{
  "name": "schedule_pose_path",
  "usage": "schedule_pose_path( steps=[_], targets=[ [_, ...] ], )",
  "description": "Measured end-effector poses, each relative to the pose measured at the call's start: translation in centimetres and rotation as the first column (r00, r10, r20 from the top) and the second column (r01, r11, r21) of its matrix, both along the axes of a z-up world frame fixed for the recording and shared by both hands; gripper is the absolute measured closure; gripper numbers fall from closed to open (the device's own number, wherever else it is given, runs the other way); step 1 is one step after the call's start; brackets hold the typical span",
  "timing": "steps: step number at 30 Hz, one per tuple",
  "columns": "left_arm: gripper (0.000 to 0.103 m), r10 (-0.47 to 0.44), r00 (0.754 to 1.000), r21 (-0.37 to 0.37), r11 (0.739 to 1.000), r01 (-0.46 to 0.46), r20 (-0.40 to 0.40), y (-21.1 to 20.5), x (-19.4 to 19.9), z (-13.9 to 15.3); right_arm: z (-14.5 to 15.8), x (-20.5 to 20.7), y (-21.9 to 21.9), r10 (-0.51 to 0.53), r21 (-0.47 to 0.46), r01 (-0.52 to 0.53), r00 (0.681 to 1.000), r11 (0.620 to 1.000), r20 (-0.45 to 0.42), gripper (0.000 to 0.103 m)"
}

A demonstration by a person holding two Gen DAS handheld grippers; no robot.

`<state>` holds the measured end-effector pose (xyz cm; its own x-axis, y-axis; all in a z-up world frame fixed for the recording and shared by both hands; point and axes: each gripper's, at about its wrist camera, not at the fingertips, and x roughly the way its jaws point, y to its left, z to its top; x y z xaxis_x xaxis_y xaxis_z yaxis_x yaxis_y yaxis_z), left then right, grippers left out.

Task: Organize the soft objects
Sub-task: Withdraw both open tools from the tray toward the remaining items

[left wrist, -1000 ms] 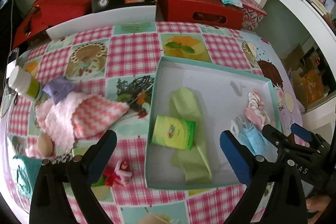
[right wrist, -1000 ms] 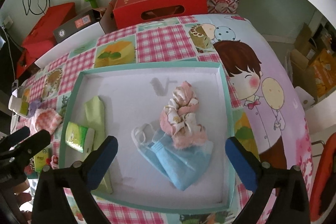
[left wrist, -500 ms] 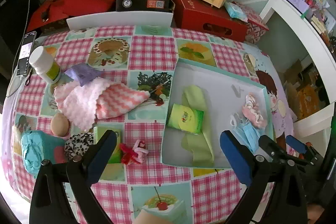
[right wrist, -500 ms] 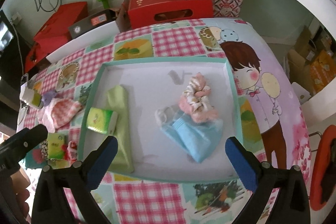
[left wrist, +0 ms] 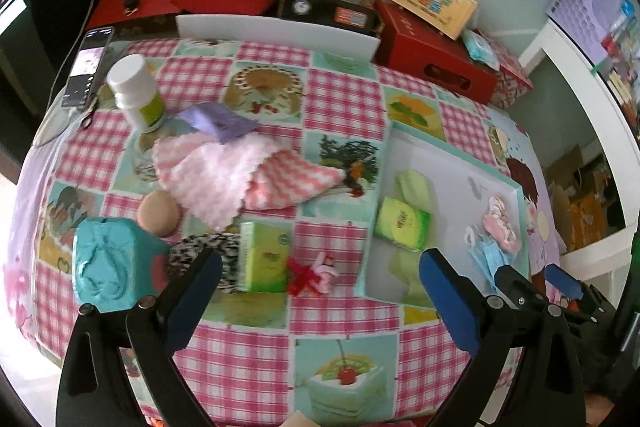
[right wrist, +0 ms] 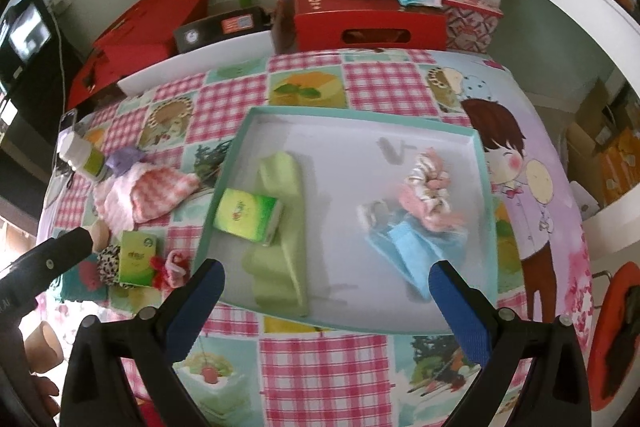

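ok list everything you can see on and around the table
tray: 1, teal rim, table right
green cloth: 1, in tray
tissue pack: 1, green, in tray on cloth
mask: 1, blue, in tray
scrunchie: 1, pink, in tray
pink cloth: 1, left of tray
purple packet: 1, behind pink cloth
bottle: 1, white, far left
egg: 1, tan
teal box: 1, near left
green box: 1
red bow: 1
phone: 1, table edge
red boxes: several, behind table
left gripper: open
right gripper: open

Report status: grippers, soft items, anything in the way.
Both hand-held grippers open, empty: left, right. Pink towel on the table, outside the tray. White bottle stands beside it.
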<state>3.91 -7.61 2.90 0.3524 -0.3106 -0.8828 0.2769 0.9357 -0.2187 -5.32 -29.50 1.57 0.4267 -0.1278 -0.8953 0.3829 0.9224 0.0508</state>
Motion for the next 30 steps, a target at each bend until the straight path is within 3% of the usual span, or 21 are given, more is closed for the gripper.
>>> schedule_pose_path(
  steps=[16, 25, 30],
  targets=[
    [0.004, 0.168, 0.985, -0.039, 0.985, -0.169, -0.031, 10.8, 4.6, -0.5, -0.9, 4.0, 6.3, 0.136, 0.011, -0.135, 0.991, 0.991, -0.011, 0.000],
    [0.004, 0.167, 0.982, -0.016, 0.986, -0.169, -0.087, 13.3, 8.0, -1.5, -2.2, 7.4, 10.3, 0.241, 0.028, -0.241, 0.970, 0.970, -0.019, 0.000],
    [0.004, 0.131, 0.978, 0.018, 0.991, -0.130, -0.161, 12.6, 9.0, -3.0, -3.1, 8.8, 12.6, 0.306, 0.042, -0.305, 0.952, 0.951, -0.025, 0.000]
  ],
)
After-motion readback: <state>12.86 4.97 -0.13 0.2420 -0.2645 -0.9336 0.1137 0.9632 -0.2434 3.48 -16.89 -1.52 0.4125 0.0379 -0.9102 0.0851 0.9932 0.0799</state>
